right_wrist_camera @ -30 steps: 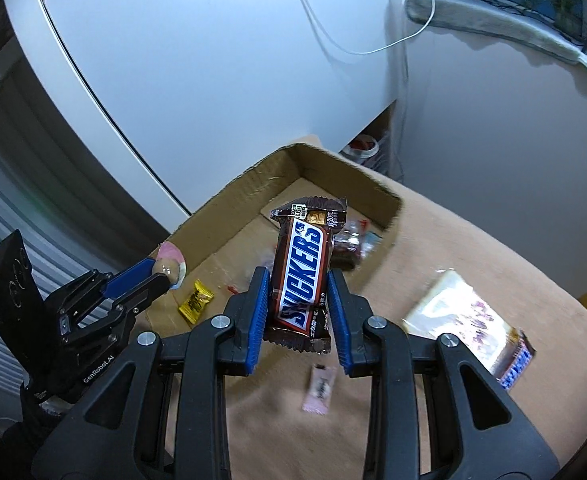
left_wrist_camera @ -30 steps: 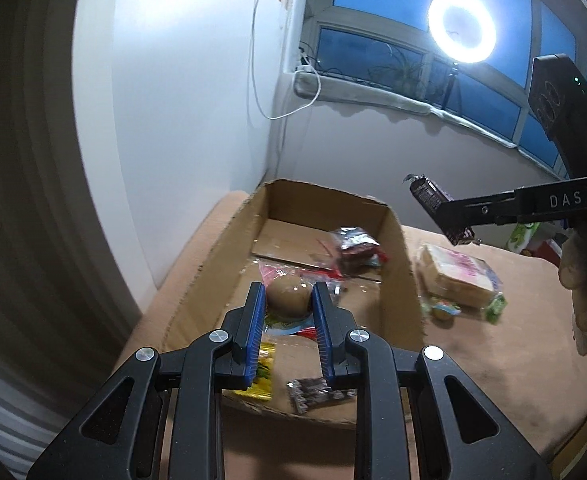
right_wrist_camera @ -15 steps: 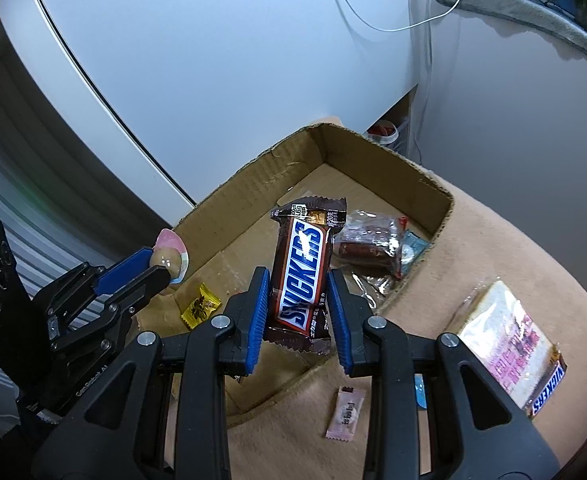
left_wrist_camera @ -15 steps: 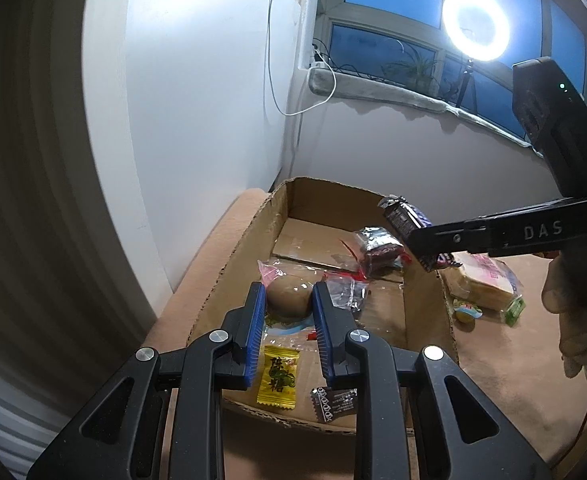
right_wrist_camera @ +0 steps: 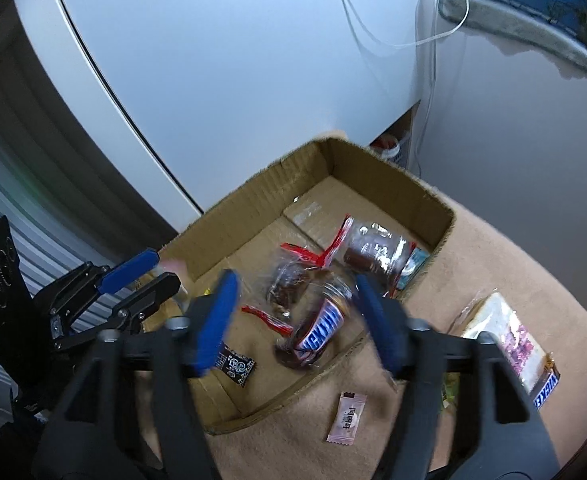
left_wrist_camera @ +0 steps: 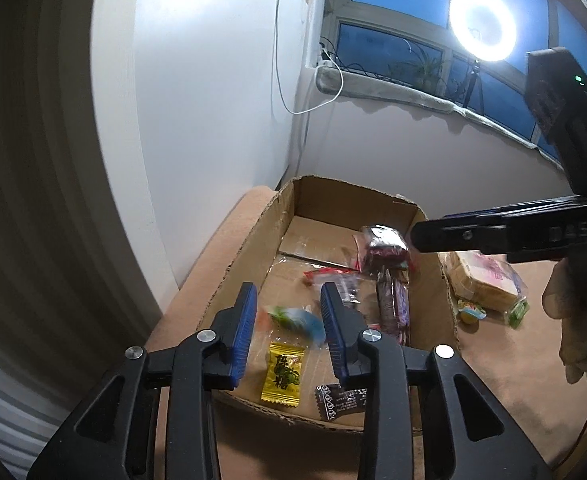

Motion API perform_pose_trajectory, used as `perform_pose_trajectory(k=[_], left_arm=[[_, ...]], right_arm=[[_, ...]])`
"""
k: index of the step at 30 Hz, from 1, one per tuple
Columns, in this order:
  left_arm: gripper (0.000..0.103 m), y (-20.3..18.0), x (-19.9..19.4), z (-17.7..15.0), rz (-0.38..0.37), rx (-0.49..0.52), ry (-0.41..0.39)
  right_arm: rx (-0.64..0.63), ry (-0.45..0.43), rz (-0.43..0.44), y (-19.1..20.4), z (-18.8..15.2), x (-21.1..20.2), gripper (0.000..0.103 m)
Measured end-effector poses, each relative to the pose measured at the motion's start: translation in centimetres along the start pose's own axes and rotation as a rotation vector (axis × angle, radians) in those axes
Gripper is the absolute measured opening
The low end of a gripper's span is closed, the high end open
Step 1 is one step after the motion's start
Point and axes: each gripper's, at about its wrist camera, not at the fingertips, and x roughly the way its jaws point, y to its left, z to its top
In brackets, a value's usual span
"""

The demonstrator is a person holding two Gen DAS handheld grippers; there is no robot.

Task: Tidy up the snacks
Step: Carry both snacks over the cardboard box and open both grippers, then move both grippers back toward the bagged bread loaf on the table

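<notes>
From the left wrist view, we see our left gripper (left_wrist_camera: pixel 289 332) with its jaws now apart and nothing between them. A second ago they pinched a round brown snack in a pink-edged wrapper; now a blurred colourful packet (left_wrist_camera: pixel 293 318) lies or falls just beyond the pads, inside the cardboard box (left_wrist_camera: pixel 249 248). We judge that item delivered. A yellow candy (left_wrist_camera: pixel 281 374) and a small black sachet (left_wrist_camera: pixel 339 398) rest on the box floor by the near wall. The right gripper reaches in from the right, above the far wall.

From the right wrist view, our right gripper (right_wrist_camera: pixel 297 316) has also let go: its jaws are spread wide and blurred, and the Snickers bar (right_wrist_camera: pixel 313 332) that it gripped upright half a second ago now lies tilted in the box, close to the near wall. So both hands are free for the next pick.

Snacks outside remain: a pink sachet (right_wrist_camera: pixel 347 418) on the beige tabletop (right_wrist_camera: pixel 489 264) just beyond the box wall, and a clear-wrapped sandwich pack (right_wrist_camera: pixel 505 336) farther right. The low box walls call for a lift before moving sideways. The left side is hemmed in by the white wall; open room lies to the right, over the tabletop.
</notes>
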Motion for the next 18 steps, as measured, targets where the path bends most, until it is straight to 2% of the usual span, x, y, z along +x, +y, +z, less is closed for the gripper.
perform_pose_trajectory(k=[17, 18], left_arm=[[0.032, -3.4, -2.4, 0.1, -0.010, 0.031, -0.047], [0.036, -3.8, -2.5, 0.2, -0.015, 0.032, -0.049]], right_arm=[[0.013, -0.071, -0.032, -2.4, -1.8, -5.4, 0.069], [0.014, -0.078, -0.034, -2.7, -1.9, -5.9, 0.069]])
